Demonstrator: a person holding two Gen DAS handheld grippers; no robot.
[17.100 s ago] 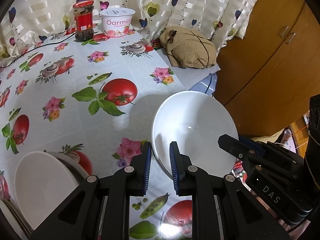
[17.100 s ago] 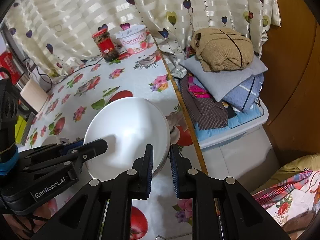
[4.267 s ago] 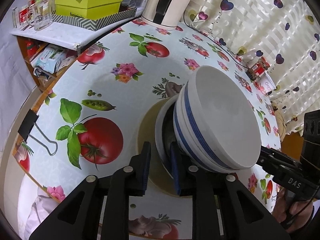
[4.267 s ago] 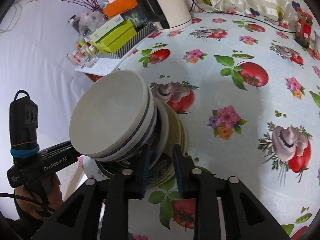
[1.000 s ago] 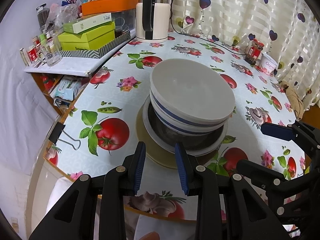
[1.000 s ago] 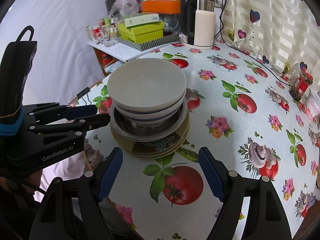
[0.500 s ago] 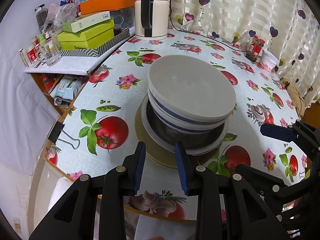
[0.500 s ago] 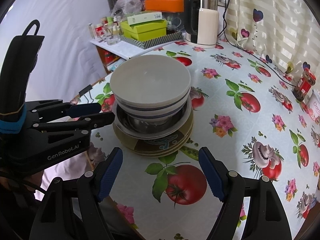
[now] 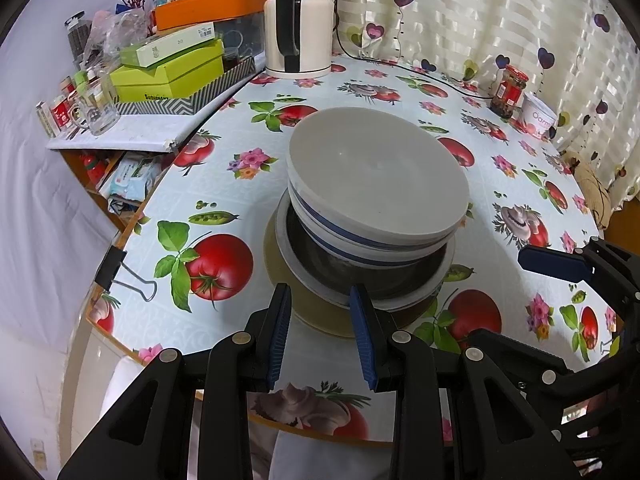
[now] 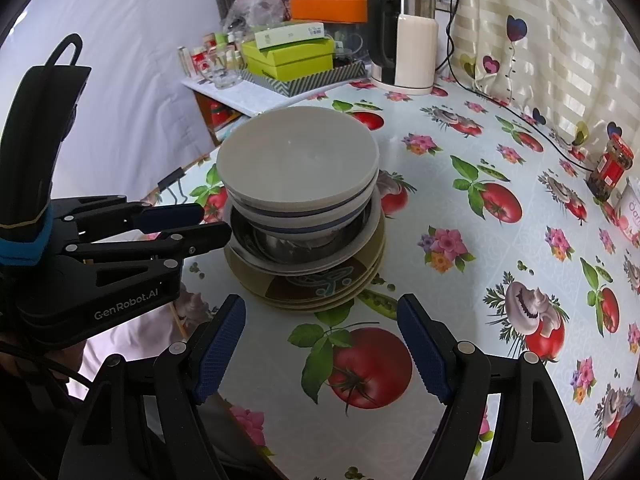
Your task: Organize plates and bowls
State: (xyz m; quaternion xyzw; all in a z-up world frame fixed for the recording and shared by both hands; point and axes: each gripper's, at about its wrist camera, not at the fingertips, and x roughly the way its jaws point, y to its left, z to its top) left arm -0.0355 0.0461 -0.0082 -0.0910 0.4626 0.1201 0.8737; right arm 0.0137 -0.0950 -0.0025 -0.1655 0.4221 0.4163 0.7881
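Note:
A stack of dishes stands near the table's front left edge. A plain white bowl (image 9: 376,176) (image 10: 298,160) tops it, nested in a blue-striped bowl (image 9: 352,240). Under these are a steel bowl (image 10: 280,246), a white plate (image 9: 404,300) and tan plates (image 10: 320,292). My left gripper (image 9: 320,320) is open just short of the stack's near rim, with nothing between its blue pads. In the right wrist view the left gripper (image 10: 200,224) is close beside the stack's left side. My right gripper (image 10: 320,308) is wide open in front of the stack and holds nothing.
A white kettle (image 9: 298,36) with a cord stands at the back of the table. Green boxes (image 9: 168,72) and glasses crowd a side shelf on the left. A red jar (image 9: 508,92) and a yogurt tub (image 9: 540,118) are at the far right. A binder clip (image 9: 120,268) grips the tablecloth's edge.

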